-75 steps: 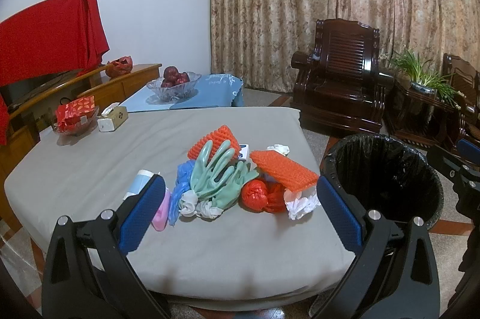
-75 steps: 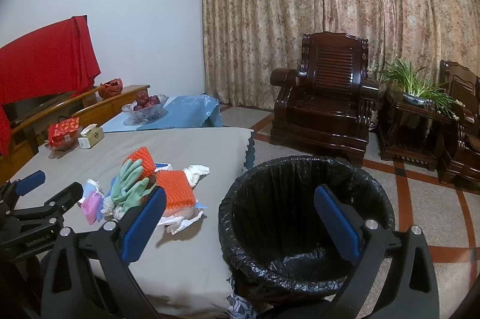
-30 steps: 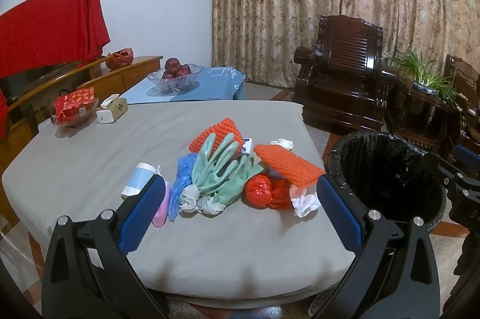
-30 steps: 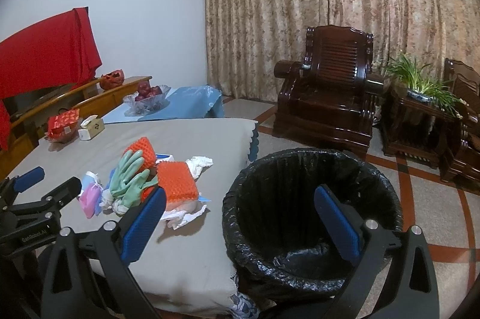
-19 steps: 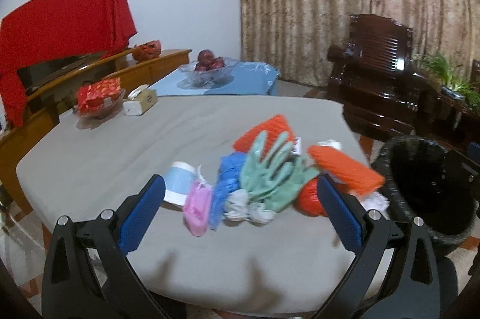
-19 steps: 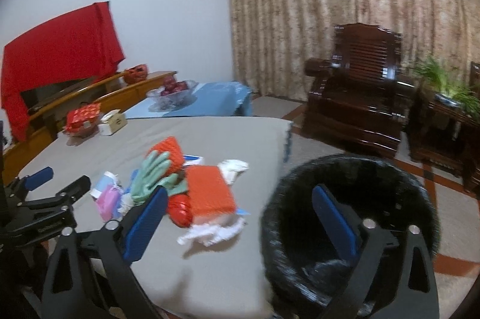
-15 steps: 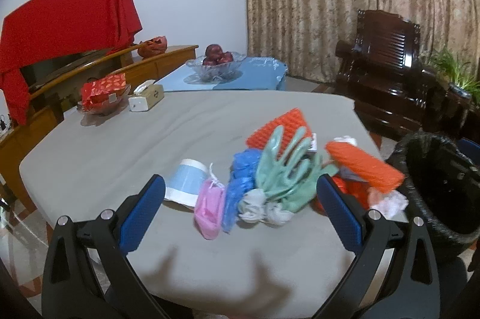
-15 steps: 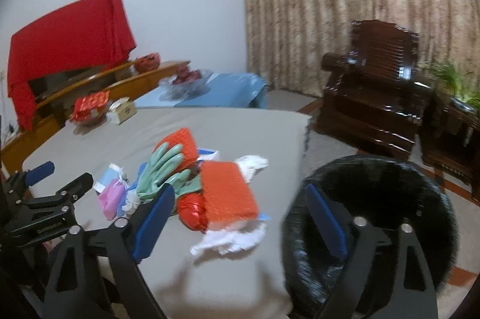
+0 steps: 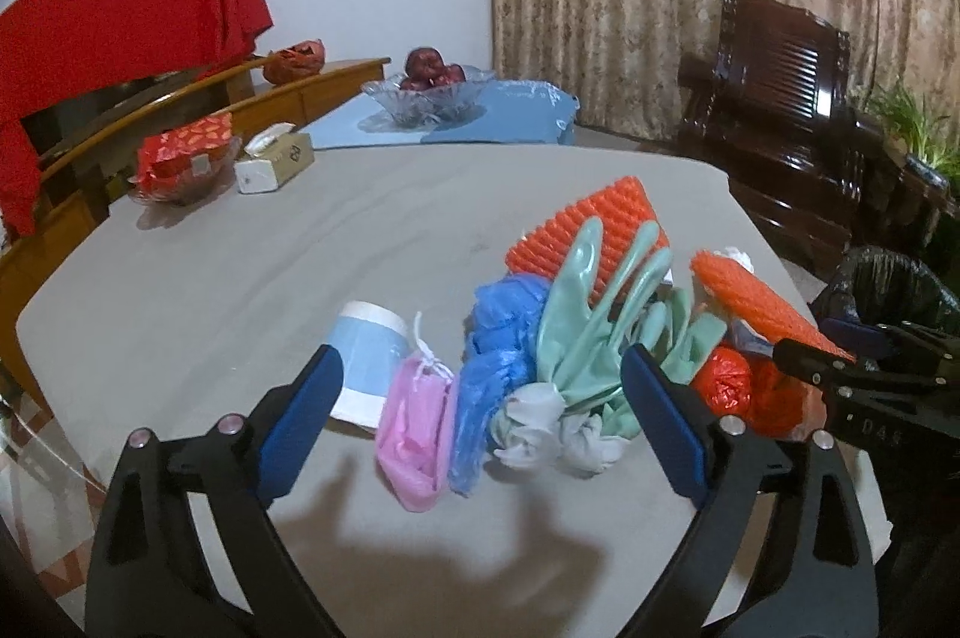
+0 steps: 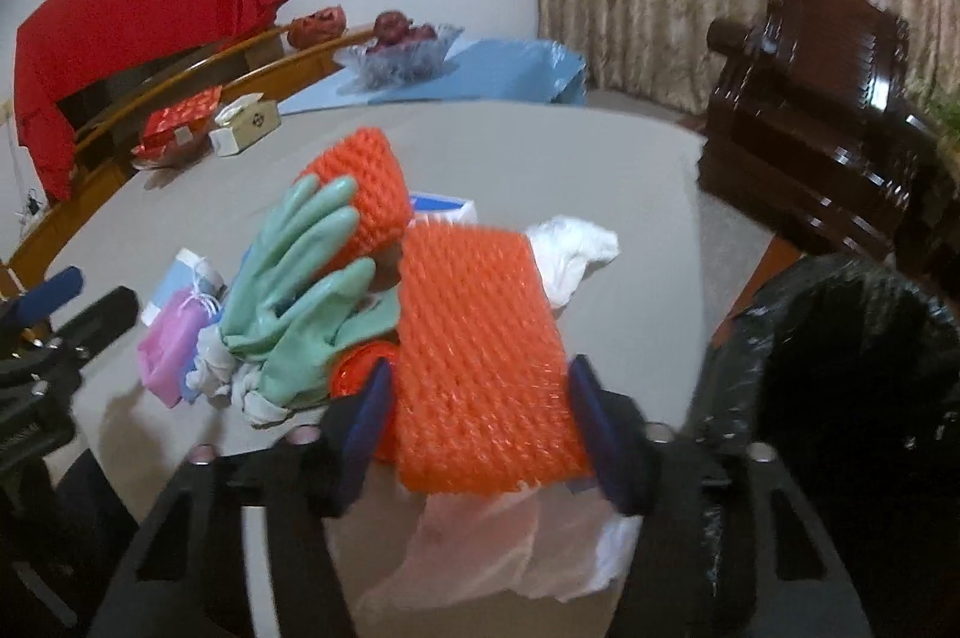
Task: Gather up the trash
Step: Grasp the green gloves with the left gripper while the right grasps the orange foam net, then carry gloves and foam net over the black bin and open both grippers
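Observation:
A heap of trash lies on the grey table (image 9: 240, 278): green rubber gloves (image 9: 588, 326), a pink bag (image 9: 414, 434), a blue bag (image 9: 492, 356), a paper cup (image 9: 366, 356) and a red bag ball (image 9: 729, 386). My left gripper (image 9: 480, 374) hangs just before the bags and glove cuffs. Its jaws are wide and closing, touching nothing. My right gripper (image 10: 480, 386) straddles an orange foam net (image 10: 480, 356). Its jaws are closing, with the pads beside the net's edges. Crumpled white plastic (image 10: 510, 548) lies under the net. The black-lined bin (image 10: 840, 368) stands to the right.
At the table's far left stand a tissue box (image 9: 273, 161) and a bowl of red packets (image 9: 180, 152). A fruit bowl (image 9: 429, 95) sits on a blue cloth behind. A second orange net (image 10: 360, 194) lies behind the gloves. A dark armchair (image 9: 780, 98) stands at the back right.
Both grippers moved down and in toward the heap. The right one swung left from over the bin to the orange net and narrowed its jaws around it.

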